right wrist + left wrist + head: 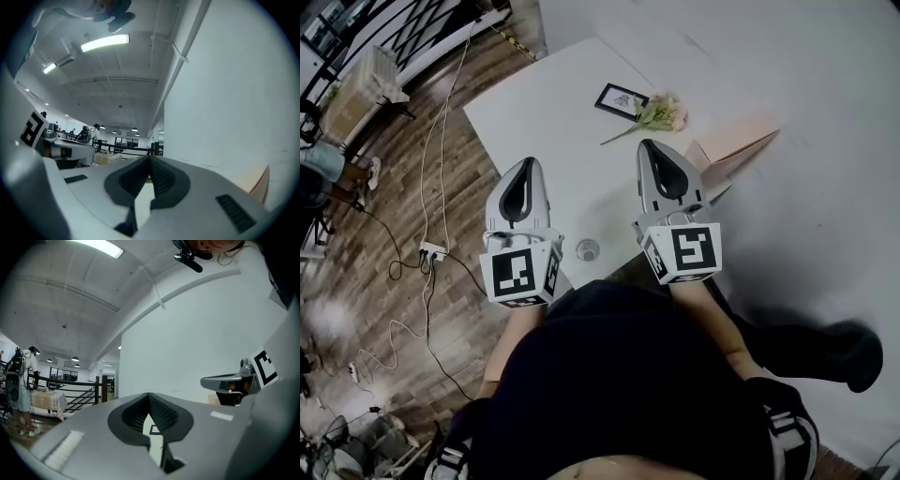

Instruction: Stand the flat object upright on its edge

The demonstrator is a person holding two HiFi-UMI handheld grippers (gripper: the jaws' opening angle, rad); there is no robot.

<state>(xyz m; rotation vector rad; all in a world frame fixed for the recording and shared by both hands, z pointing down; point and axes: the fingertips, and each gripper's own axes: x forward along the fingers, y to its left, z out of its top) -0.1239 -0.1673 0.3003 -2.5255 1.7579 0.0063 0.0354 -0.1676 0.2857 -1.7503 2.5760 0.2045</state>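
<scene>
Left tool [523, 161] and right tool [649, 143] are closed and empty. Only the head view shows flowers [661, 114] beside the picture frame [621, 99], far on the table [553, 141].

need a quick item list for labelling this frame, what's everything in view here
table: one, white, under both grippers
picture frame: one, black, far side of the table
flower: one, pink with a green stem, just right of the frame
cardboard box: one, pale pink, table's right edge by the wall
small round object: one, greyish, near table edge; too small to identify
power strip: one, white, on the wood floor at left, among cables
bystander: one, pale top, far off by a railing
left gripper: one, grey, shut and empty, above the table
right gripper: one, grey, shut and empty, above the table
</scene>
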